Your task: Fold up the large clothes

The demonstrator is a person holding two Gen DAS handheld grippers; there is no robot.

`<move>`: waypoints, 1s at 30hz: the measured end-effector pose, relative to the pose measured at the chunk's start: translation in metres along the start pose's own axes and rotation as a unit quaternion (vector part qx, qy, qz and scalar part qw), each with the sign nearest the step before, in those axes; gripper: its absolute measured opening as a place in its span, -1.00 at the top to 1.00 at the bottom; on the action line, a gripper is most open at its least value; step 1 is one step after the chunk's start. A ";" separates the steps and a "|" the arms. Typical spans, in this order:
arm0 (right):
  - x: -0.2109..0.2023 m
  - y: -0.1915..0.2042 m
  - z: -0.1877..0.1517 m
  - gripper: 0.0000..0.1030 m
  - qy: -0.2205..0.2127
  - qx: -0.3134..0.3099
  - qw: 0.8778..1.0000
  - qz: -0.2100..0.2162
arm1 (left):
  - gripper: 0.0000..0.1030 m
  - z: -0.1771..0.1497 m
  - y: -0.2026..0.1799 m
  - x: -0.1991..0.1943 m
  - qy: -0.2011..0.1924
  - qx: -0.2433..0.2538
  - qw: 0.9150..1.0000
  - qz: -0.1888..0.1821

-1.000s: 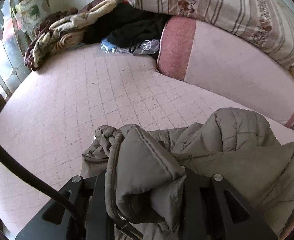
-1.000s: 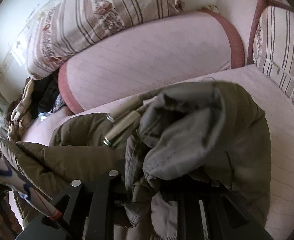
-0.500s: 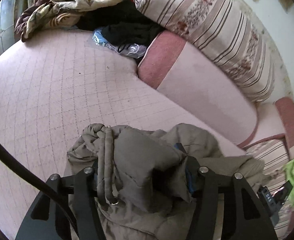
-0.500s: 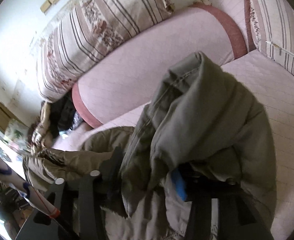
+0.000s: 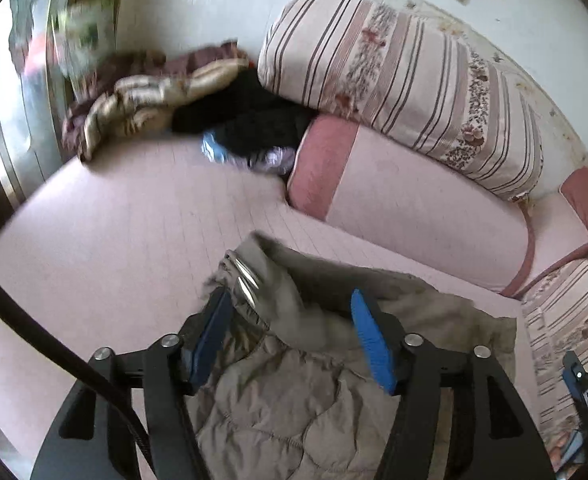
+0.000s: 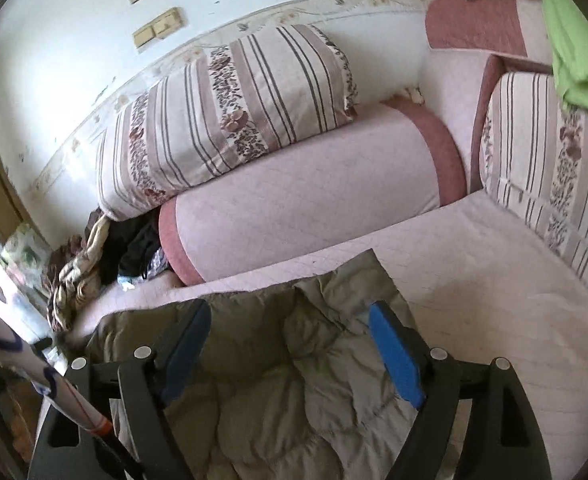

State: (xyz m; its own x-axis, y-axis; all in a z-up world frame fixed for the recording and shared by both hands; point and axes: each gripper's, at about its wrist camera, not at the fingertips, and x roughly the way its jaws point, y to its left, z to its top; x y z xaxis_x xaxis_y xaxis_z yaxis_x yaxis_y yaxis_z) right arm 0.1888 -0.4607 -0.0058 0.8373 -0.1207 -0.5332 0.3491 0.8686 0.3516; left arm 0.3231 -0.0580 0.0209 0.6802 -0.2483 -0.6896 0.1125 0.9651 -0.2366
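Lying under and between both spread claws, left claw (image 5: 289, 332) and right claw (image 6: 289, 344): quilted jacket (image 5: 294, 400).

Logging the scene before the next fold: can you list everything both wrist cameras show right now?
Quilted jacket: one, olive-grey, lying on the pink bed under both grippers.
Bed cover: one, pink, quilted.
Bolster: one, pink with darker ends, along the wall.
Striped pillows: two, pink floral stripes, one on the bolster, one at the right.
Clothes heap: brown-beige blanket and black garments, far left corner.
Green cloth: one, top right.
Left gripper: black, blue pads, open over the jacket collar.
Right gripper: same, open.
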 end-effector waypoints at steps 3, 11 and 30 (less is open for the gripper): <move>-0.002 0.002 -0.010 -0.69 0.011 -0.020 1.000 -0.005 | -0.39 -0.009 -0.011 -0.004 0.003 0.020 1.000 -0.002; 0.048 -0.003 -0.042 -0.69 0.072 -0.049 0.996 -0.038 | -0.39 -0.057 -0.071 0.044 0.097 0.100 0.989 -0.042; 0.190 -0.047 -0.054 -0.79 0.119 -0.051 0.986 -0.108 | -0.58 -0.053 -0.122 0.197 0.109 0.160 0.981 0.013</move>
State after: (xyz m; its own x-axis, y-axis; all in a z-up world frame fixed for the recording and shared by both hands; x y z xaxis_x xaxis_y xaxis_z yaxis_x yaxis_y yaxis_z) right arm 0.3088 -0.4982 -0.1654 0.6205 -0.2030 -0.7574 0.4546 0.8802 0.1365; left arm 0.4046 -0.2290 -0.1225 0.5193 -0.2014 -0.8305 0.3430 0.9392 -0.0133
